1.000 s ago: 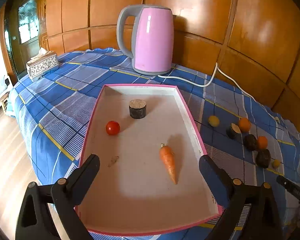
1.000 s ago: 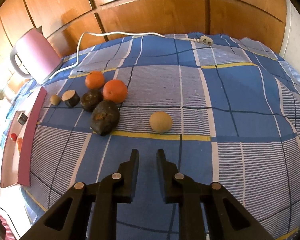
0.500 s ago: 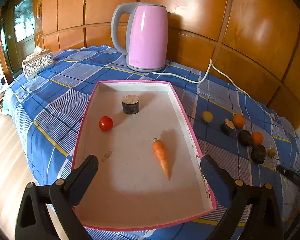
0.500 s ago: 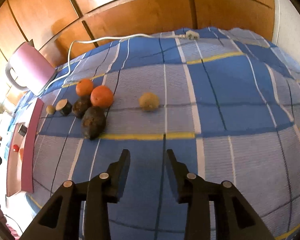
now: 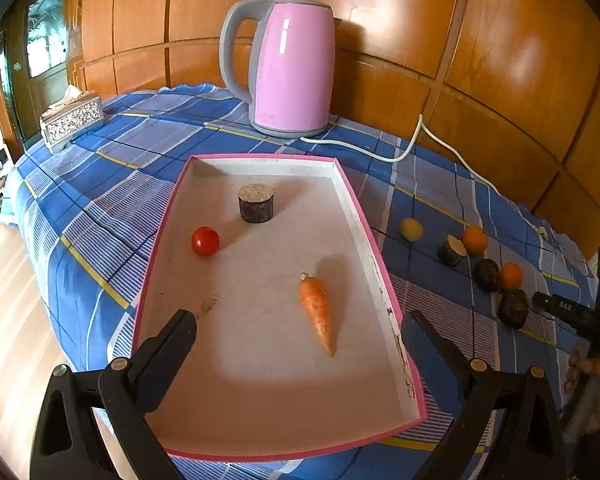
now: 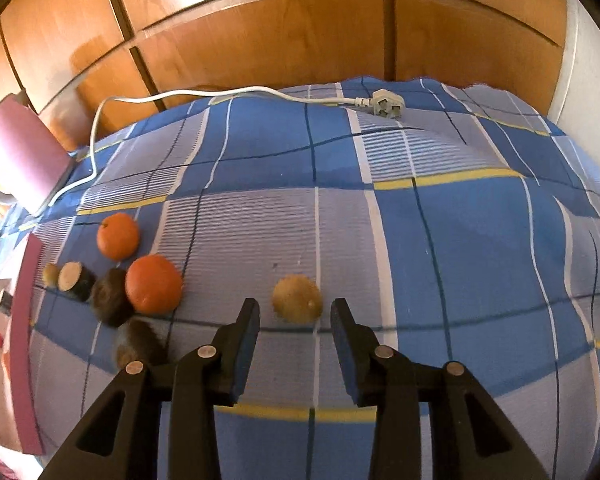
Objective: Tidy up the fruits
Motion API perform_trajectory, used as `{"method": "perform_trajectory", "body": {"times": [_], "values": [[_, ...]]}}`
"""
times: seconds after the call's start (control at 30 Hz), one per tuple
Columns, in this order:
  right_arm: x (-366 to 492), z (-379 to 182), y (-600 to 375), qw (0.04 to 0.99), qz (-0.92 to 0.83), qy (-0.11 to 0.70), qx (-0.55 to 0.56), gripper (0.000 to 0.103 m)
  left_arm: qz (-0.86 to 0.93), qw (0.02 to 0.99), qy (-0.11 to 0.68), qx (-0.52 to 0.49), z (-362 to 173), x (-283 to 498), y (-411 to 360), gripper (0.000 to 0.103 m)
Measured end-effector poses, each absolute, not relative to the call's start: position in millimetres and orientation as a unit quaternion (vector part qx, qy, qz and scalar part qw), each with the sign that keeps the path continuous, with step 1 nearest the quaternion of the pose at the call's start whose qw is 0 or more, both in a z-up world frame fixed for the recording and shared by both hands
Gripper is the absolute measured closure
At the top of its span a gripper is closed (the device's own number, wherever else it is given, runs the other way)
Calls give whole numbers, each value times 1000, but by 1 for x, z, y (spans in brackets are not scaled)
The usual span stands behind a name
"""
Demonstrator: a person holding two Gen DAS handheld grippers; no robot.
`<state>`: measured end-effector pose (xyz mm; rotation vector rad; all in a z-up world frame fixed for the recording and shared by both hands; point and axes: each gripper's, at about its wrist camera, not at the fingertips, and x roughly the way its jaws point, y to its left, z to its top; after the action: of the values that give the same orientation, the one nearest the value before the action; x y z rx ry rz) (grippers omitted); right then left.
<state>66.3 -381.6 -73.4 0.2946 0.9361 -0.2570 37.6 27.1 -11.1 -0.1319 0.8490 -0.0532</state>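
A pink-rimmed white tray (image 5: 364, 216) holds a carrot (image 5: 317, 312), a red tomato (image 5: 205, 241) and a dark cut round (image 5: 256, 203). My left gripper (image 5: 296, 330) is wide open above the tray's near end, empty. To the tray's right lie two oranges (image 6: 118, 236) (image 6: 153, 284), dark fruits (image 6: 110, 297) and a cut piece (image 6: 76, 280). A tan round fruit (image 6: 297, 299) sits apart; my right gripper (image 6: 295, 312) is open, its fingers flanking the fruit's near side without touching it.
A pink kettle (image 5: 288, 68) stands behind the tray, its white cord (image 6: 220, 94) and plug (image 6: 386, 106) trailing across the blue checked cloth (image 6: 440, 240). A tissue box (image 5: 71, 120) is at far left. Wood panelling backs the table.
My right gripper opened wider and moved forward to the tan fruit, which now sits between its tips. My left gripper drew back slightly and stayed open.
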Motion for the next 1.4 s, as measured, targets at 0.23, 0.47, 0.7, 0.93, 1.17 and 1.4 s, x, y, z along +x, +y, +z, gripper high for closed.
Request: {"method": "perform_trajectory", "body": {"times": [0.23, 0.47, 0.7, 0.93, 1.17, 1.4], "values": [[78, -76, -379, 878, -122, 449, 112, 76, -25, 908, 413, -60, -15, 39, 25, 0], [62, -66, -367, 885, -102, 441, 109, 76, -14, 909, 413, -63, -16, 38, 31, 0], [41, -53, -351, 892, -79, 430, 119, 76, -4, 910, 410, -66, -16, 35, 37, 0], [35, -32, -319, 900, -19, 418, 124, 76, 0, 910, 408, -68, -15, 32, 41, 0], [44, -18, -249, 901, 80, 415, 94, 76, 9, 909, 409, -74, -17, 29, 51, 0], [58, -21, -192, 883, 153, 435, 81, 76, 24, 908, 410, -84, -19, 26, 66, 0]]}}
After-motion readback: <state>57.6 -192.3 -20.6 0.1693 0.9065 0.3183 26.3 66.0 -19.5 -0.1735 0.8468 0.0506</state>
